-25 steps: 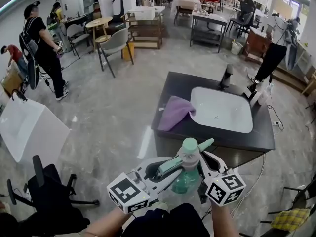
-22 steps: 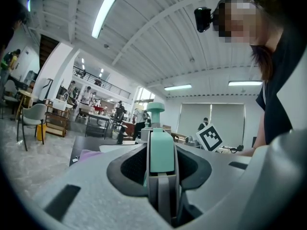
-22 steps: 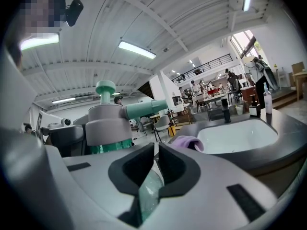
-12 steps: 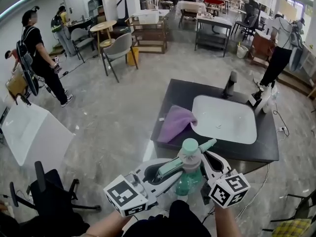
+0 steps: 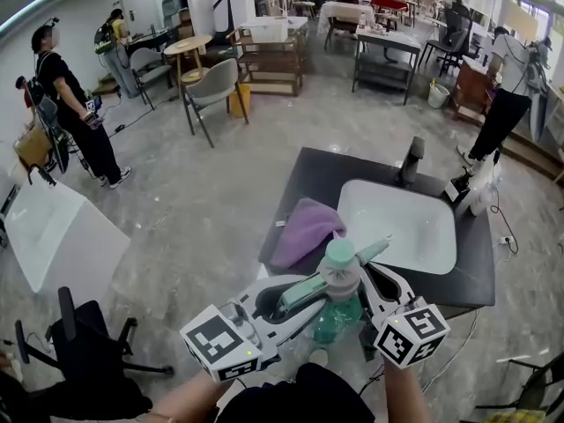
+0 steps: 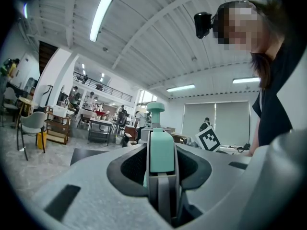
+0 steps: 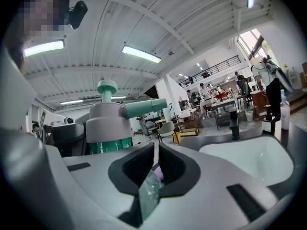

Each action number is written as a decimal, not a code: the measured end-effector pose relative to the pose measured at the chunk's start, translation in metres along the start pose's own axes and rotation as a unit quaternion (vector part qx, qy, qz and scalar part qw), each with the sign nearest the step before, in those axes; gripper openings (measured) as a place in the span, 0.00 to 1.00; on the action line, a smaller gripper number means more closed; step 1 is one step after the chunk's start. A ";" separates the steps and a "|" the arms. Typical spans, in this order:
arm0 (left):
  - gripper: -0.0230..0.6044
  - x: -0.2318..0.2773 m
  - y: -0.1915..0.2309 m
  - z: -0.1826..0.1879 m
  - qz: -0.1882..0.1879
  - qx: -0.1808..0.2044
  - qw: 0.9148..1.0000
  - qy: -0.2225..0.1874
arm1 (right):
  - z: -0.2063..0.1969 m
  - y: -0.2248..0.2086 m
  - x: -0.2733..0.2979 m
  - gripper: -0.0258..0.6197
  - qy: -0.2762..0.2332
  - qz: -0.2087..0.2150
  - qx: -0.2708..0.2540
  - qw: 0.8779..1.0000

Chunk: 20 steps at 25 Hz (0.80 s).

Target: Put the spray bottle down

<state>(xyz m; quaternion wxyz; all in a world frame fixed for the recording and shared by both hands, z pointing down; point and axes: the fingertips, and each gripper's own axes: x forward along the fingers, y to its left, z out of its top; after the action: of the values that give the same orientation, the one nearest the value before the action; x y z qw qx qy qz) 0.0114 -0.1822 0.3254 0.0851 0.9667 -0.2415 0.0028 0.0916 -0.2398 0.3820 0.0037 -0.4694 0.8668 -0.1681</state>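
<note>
I hold a spray bottle [image 5: 333, 311] with a green see-through body, a grey head and a mint nozzle up in front of me, between both grippers. My left gripper [image 5: 310, 291] comes in from the left, shut on the bottle's mint trigger [image 6: 162, 150]. From the right, my right gripper [image 5: 356, 305] is shut on the green body [image 7: 149, 191]. The grey head and nozzle [image 7: 125, 110] rise above the right jaws. The bottle hangs just short of the near edge of a dark counter [image 5: 304, 179].
The counter holds a white sink basin [image 5: 397, 223], a black faucet [image 5: 408, 159] and a purple cloth [image 5: 304, 230]. A white bottle [image 5: 481, 186] stands at its right end. A black office chair [image 5: 84, 355] and a white table [image 5: 48, 236] are at left. People stand further back.
Both grippers have carried the bottle forward toward the counter and a little upward. The counter now lies closer under the bottle. Neither grip has changed.
</note>
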 end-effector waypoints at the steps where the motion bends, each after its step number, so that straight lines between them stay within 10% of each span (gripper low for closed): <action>1: 0.22 0.004 0.002 0.001 0.002 0.002 1.000 0.001 | 0.002 -0.003 0.002 0.05 0.000 0.002 -0.002 1.000; 20: 0.22 0.093 0.022 0.018 0.040 0.018 0.999 -0.010 | 0.039 -0.086 0.016 0.05 -0.005 0.036 -0.016 0.999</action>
<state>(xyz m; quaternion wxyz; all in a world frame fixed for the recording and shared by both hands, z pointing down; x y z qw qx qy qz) 0.0827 -0.2476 0.3156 0.0647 0.9576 -0.2808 0.0007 0.1592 -0.3079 0.3728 0.0066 -0.4387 0.8857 -0.1515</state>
